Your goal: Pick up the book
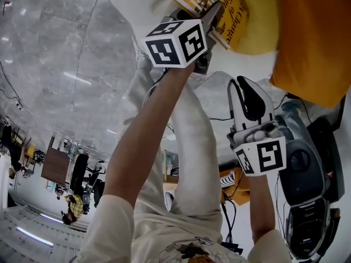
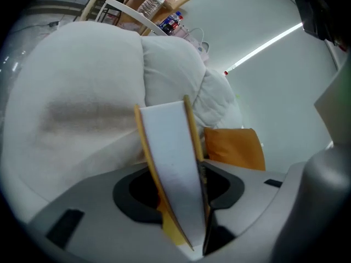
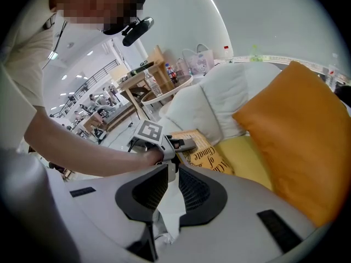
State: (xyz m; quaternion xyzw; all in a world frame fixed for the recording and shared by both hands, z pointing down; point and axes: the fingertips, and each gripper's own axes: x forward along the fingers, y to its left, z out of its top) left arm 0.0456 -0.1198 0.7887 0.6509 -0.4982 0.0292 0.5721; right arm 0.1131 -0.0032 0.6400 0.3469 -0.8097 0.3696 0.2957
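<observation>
Our yellow paperback book (image 1: 233, 15) lies on the yellow seat pad (image 1: 260, 34) of the white upholstered sofa (image 3: 219, 103). The orange square fabric cushion (image 1: 318, 37) stands on that pad just to the book's right, and the sofa's padded back cushions rise behind the book. Our left gripper (image 1: 215, 11) reaches in from the front of the seat, with the book's near edge between its jaws. Our right gripper (image 1: 247, 95) sits nearer us, to the right of the left arm and well apart from the book, with a white crumpled tissue (image 3: 167, 207) between its jaws. Behind the sofa stands a wooden table (image 3: 140, 84) with plastic bottles (image 3: 171, 73) on it.
</observation>
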